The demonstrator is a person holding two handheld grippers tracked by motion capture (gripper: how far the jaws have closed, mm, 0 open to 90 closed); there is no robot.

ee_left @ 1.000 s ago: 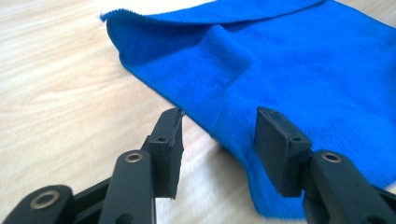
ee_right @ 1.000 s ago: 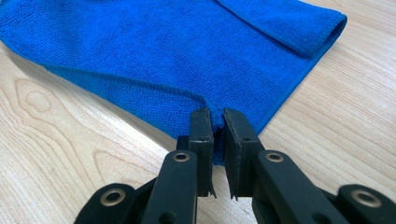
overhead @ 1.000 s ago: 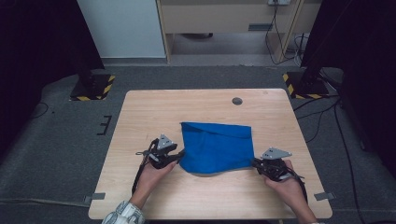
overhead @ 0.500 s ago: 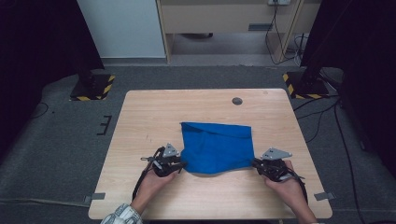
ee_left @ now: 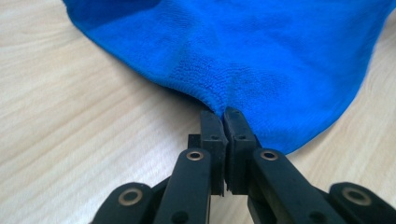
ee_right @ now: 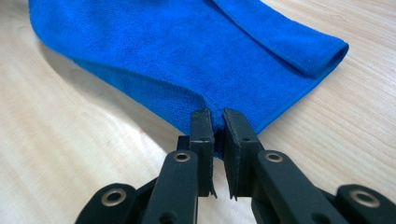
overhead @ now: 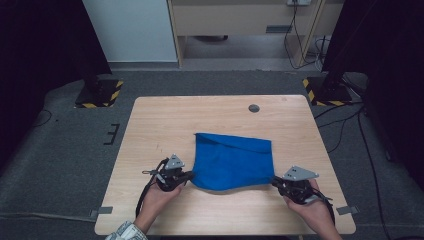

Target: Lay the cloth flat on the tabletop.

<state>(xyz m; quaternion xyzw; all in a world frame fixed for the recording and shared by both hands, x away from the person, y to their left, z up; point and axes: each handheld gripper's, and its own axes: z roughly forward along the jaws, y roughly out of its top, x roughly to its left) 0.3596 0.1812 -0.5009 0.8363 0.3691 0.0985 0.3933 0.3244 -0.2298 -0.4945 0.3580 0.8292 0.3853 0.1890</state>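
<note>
A blue cloth [overhead: 232, 160] lies folded on the wooden table [overhead: 165, 125], its far edge turned over in a flap. My left gripper [overhead: 189, 175] sits at the cloth's near left corner. In the left gripper view its jaws have just been closing, and the left gripper [ee_left: 225, 114] is now shut on the edge of the cloth [ee_left: 261, 56]. My right gripper [overhead: 275, 182] is at the near right corner. In the right gripper view the right gripper [ee_right: 215, 116] pinches the hem of the cloth [ee_right: 187, 51], lifted slightly off the wood.
A round grommet [overhead: 254, 108] is set in the table's far side. Bare wood surrounds the cloth on all sides. Two dark stands with yellow-black striped bases [overhead: 97, 92] [overhead: 325, 90] flank the table on the floor, with cables trailing at the right.
My left gripper slid toward me along the cloth's left edge to the near corner and closed on it. The right gripper kept its grip and shifted only slightly.
</note>
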